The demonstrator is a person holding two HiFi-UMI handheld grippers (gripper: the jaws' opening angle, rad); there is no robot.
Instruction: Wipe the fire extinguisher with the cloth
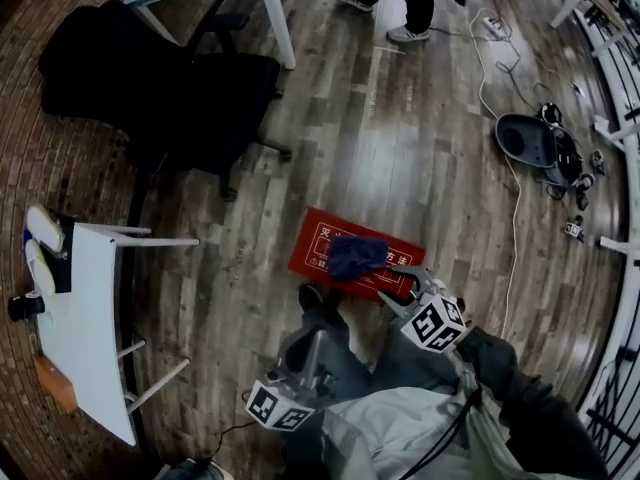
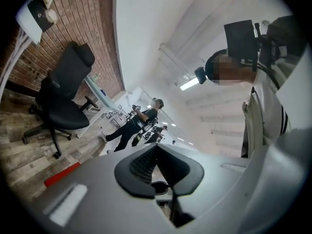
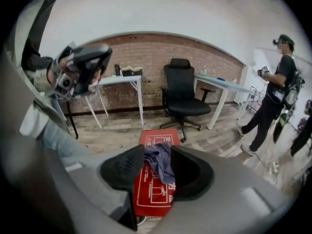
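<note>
The blue cloth (image 1: 358,256) lies crumpled on the red fire-extinguisher box (image 1: 315,243) on the floor (image 1: 400,148), soft and light I'd guess, best pinched at a raised fold by the right gripper (image 3: 157,167) poised near it with jaws apart, while the left gripper (image 2: 156,147) hangs closed, empty.

We note the cloth (image 1: 358,256) hides the middle of the red box (image 1: 316,240); its white print is too small to read.

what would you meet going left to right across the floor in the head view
white table → red box → dark round device; the black chair overlaps the table's span, so it is left out
</note>
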